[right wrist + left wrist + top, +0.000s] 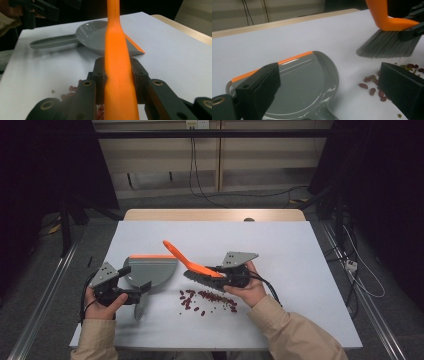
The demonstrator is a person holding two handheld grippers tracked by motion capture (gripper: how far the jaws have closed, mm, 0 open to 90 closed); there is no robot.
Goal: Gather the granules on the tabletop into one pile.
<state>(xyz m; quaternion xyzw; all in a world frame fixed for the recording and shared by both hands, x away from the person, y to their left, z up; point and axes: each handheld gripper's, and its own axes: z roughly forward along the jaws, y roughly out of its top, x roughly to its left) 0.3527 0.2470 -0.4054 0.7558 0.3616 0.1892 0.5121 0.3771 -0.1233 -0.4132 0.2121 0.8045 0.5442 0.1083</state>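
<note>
At the left of the high view we are holding the left gripper (131, 289) low over the white table (300, 270), and its jaws are standing wide apart with nothing pressed between them. In the left gripper view they are framing the pan of the grey dustpan (304, 85), which is lying flat on the table with its orange lip (274, 63) facing away from us; from above, the dustpan's handle (140, 306) is pointing back toward our edge, just beside that gripper. Moving right, a scatter of red beans (205, 299) is lying on the table between our two hands. Just above them, the orange brush (187, 262) is slanting up to the left, its dark bristles (197, 280) hanging close over the beans. The right gripper (225, 276) is clamping the brush's handle (118, 82) tightly between both jaws.
</note>
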